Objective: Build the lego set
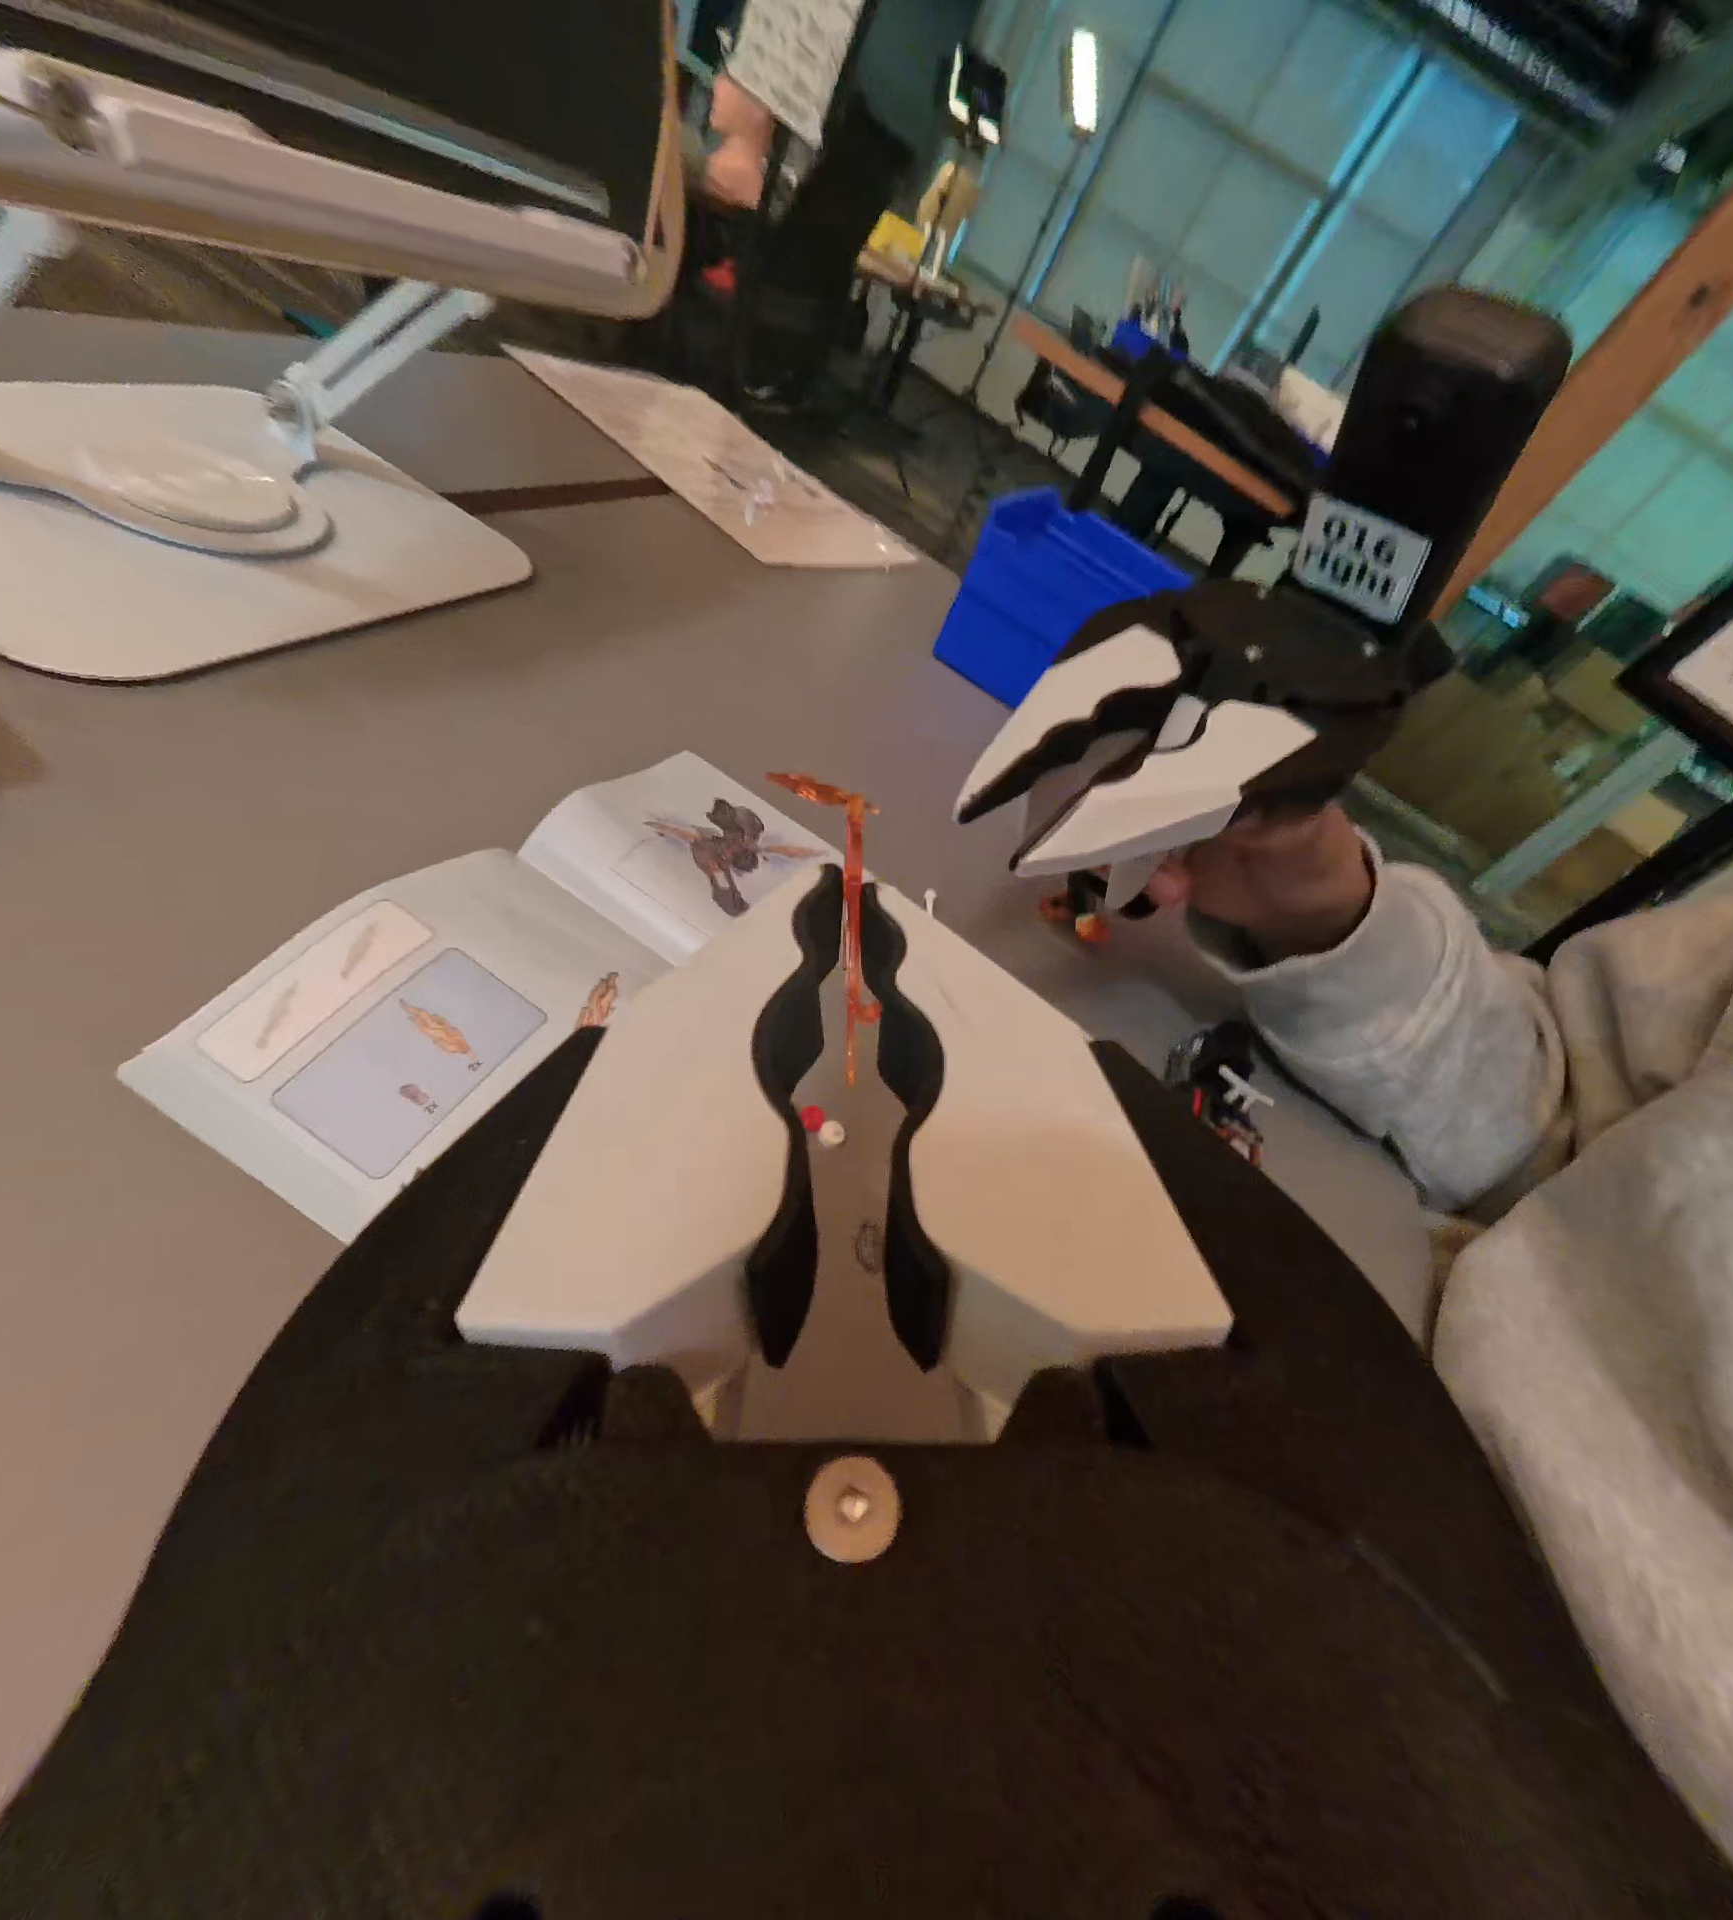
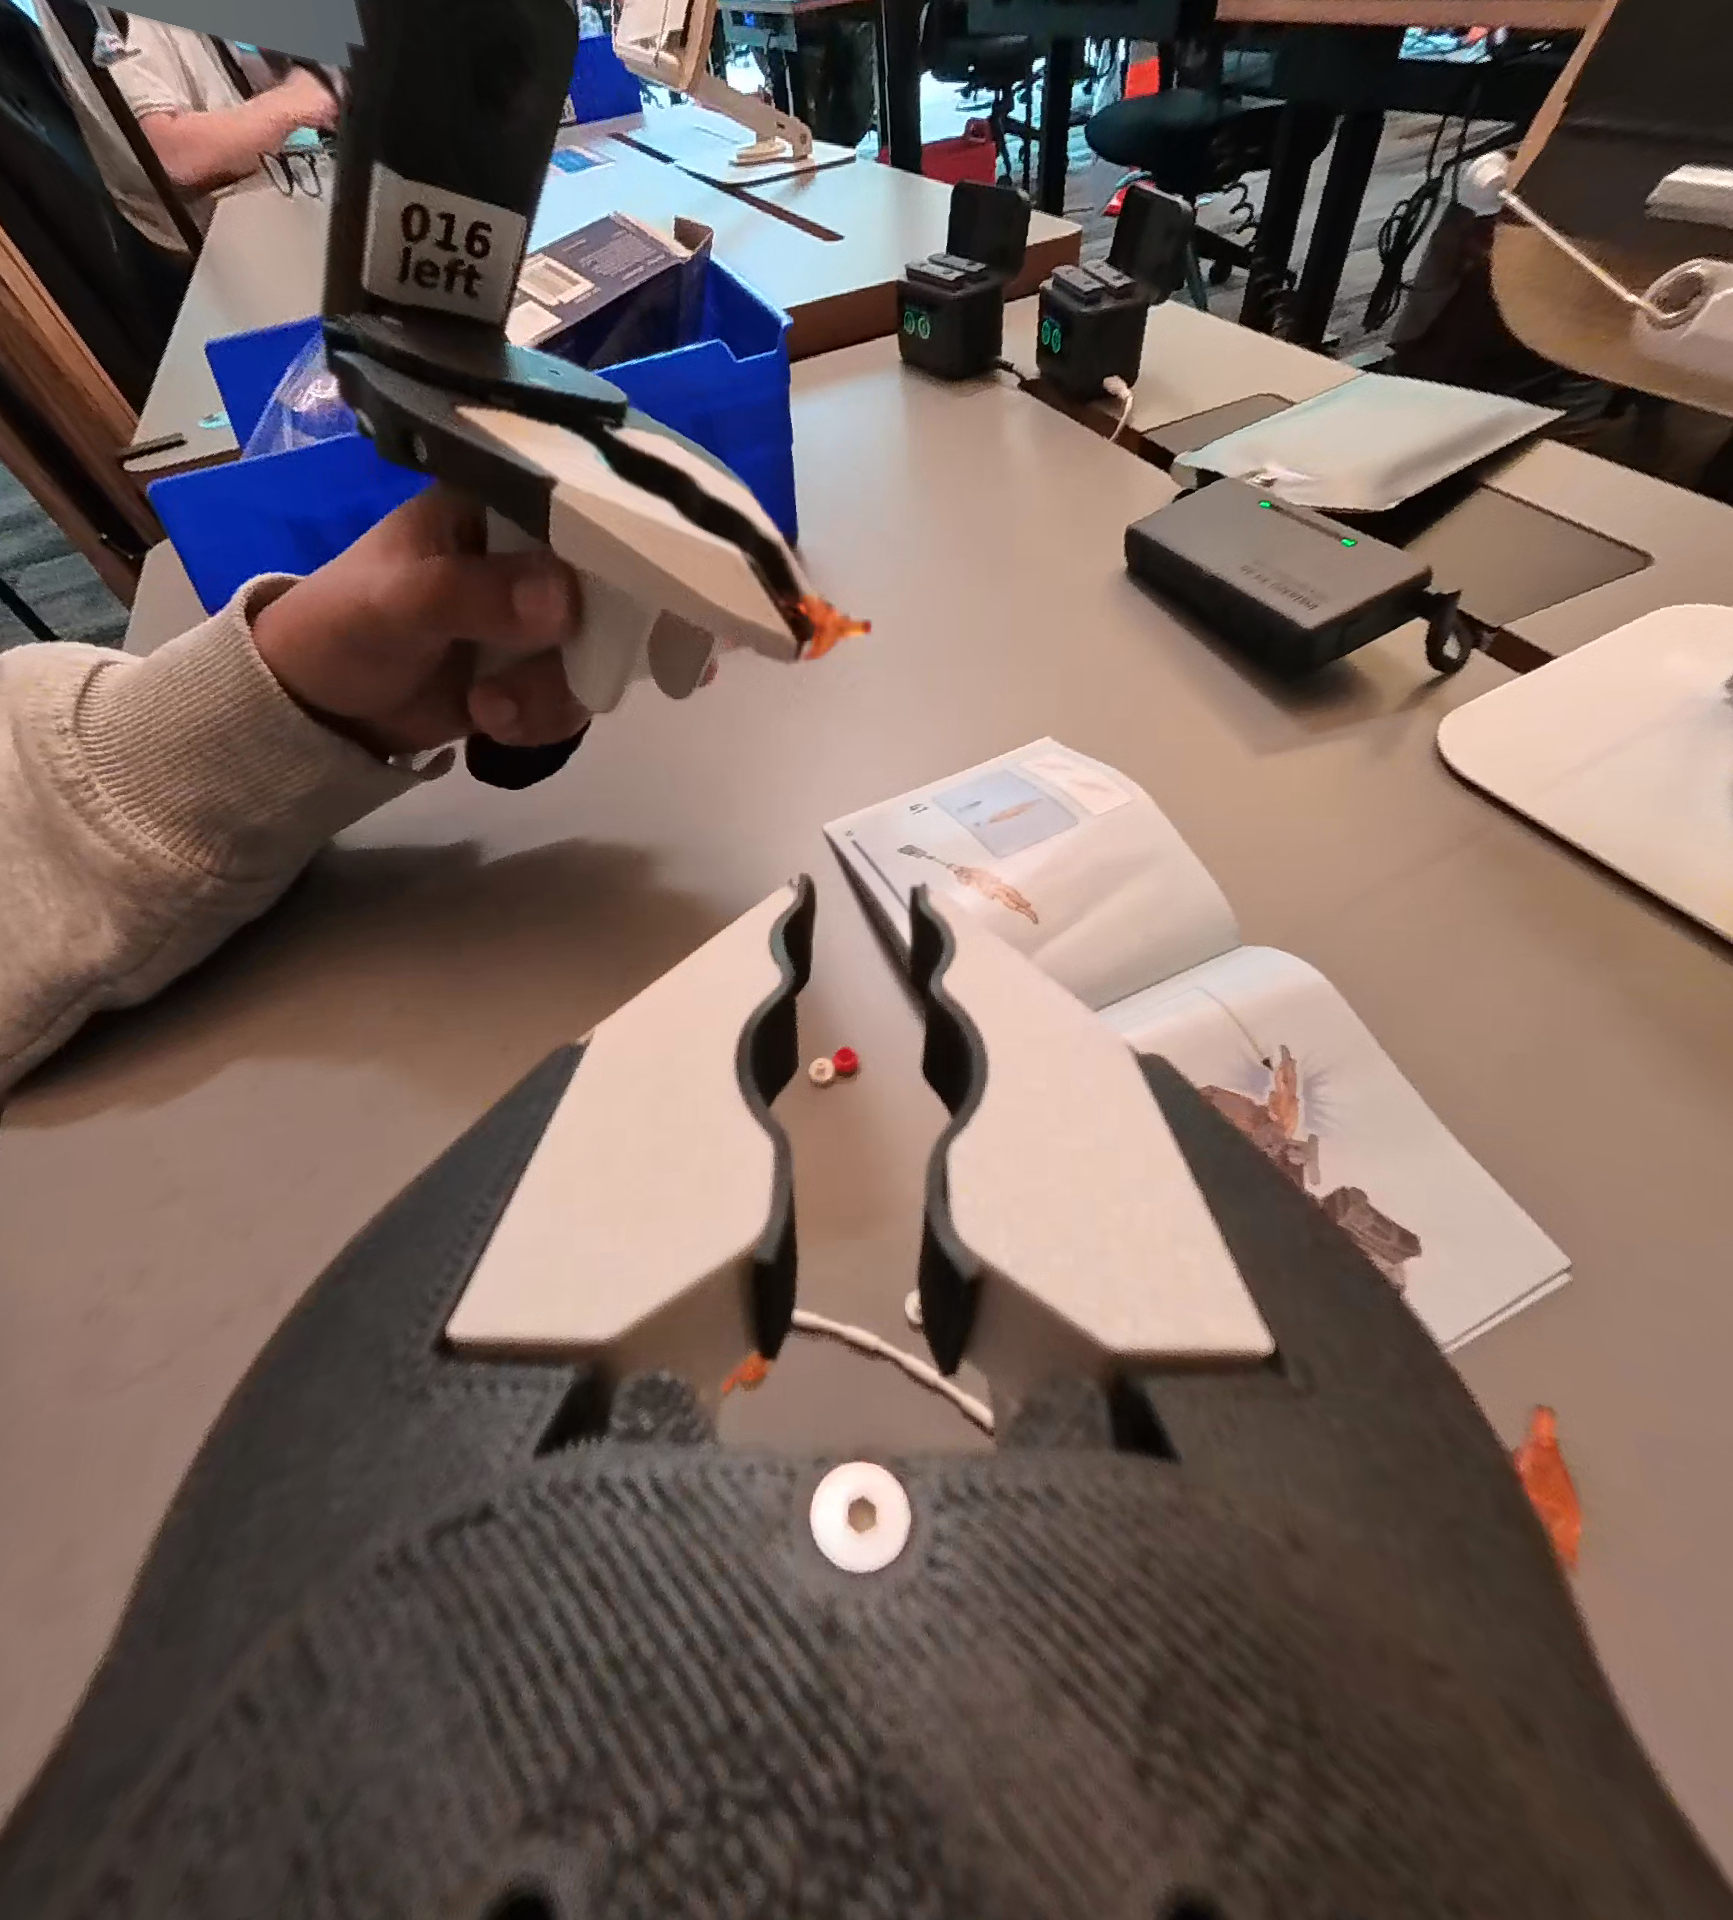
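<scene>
My left gripper is shut on a thin transparent orange flame-like piece that sticks up past the fingertips, held above the table. It also shows in the right wrist view, with the orange piece at its tip. My right gripper is open and empty, held above the table; it also shows in the left wrist view, to the right of the left one. A small red stud and a white stud lie on the table below. The open instruction booklet lies beside them.
Another orange piece lies on the table by the right gripper. Small part-built models sit near the sleeve. A blue bin, a black box, chargers and a white monitor stand base stand farther back. My right fingertips sit around 7 centimetres from my left ones. My right gripper's tips are some 11 centimetres from the small red stud.
</scene>
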Demonstrator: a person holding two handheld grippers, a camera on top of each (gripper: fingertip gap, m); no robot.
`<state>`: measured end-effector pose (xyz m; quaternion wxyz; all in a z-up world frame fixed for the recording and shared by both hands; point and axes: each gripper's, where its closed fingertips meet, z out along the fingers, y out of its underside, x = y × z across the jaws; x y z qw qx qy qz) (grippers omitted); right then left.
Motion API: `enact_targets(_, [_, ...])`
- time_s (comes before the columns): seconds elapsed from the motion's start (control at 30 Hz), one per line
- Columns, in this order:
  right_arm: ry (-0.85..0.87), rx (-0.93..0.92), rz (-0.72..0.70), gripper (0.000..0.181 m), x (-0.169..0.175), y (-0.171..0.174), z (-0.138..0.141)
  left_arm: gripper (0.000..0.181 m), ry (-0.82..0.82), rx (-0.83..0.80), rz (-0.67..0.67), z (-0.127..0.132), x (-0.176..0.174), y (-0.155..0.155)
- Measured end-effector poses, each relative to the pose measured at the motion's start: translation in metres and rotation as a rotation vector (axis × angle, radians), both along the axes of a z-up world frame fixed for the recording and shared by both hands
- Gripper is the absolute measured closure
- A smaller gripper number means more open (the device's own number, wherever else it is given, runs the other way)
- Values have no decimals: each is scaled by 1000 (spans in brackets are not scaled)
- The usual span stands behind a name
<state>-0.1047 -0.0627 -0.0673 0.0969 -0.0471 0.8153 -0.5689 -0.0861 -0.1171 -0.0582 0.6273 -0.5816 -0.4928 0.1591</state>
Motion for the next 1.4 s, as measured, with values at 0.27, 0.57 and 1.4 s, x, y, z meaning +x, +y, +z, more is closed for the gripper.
enact_targets(0.27, [7, -15, -22, 165, -4, 0, 2, 181, 14, 50, 44, 5, 0, -11])
enact_targets(0.57, [9, -31, -32, 164, -6, 0, 5, 181, -5, 29, 35, 1, -1, -8])
enact_targets(1.4, [694, -1, 249, 155, 45, 2, -34, 181, -385, 206, -455, -44, 31, 66])
